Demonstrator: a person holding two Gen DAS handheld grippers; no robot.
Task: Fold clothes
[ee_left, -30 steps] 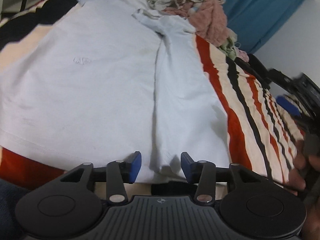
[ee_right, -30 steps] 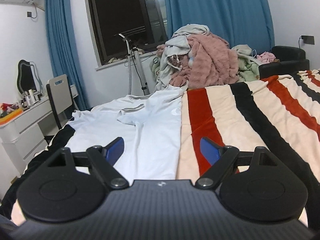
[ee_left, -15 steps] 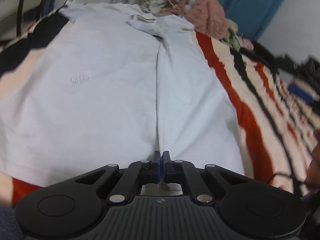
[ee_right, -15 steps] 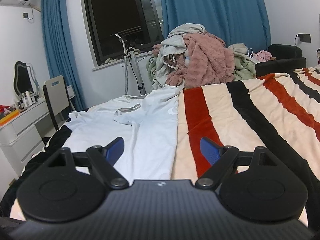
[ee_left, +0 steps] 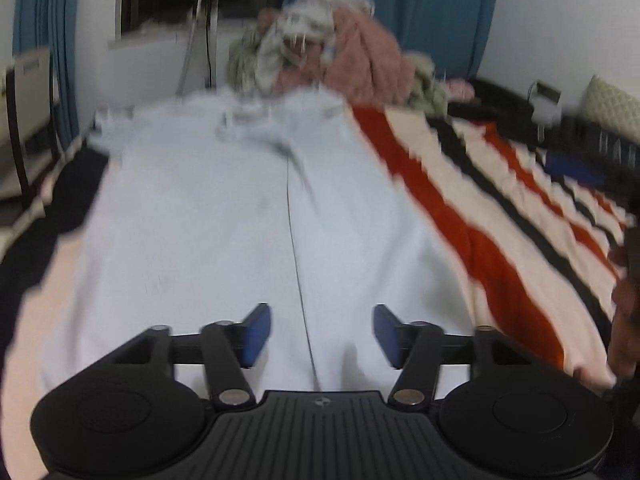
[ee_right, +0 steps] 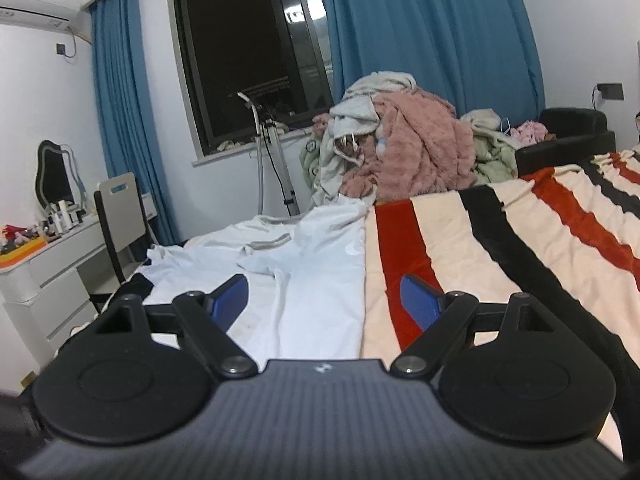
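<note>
Just below and ahead of the opening left claw (ee_left: 320, 332), jaws empty, white shirt (ee_left: 224, 216) spread on bed (ee_left: 500, 216) for folding, right claw (ee_right: 322, 300) open, idle above its edge.

Your left gripper (ee_left: 320, 334) hangs over the white shirt (ee_left: 224, 216) on the striped bed (ee_left: 500, 216), jaws just opened, nothing between them.

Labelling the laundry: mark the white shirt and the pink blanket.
white shirt (ee_left: 208, 232): left wrist view, flat front panel.
pink blanket (ee_right: 420, 152): right wrist view, fluffy middle of the heap.
</note>
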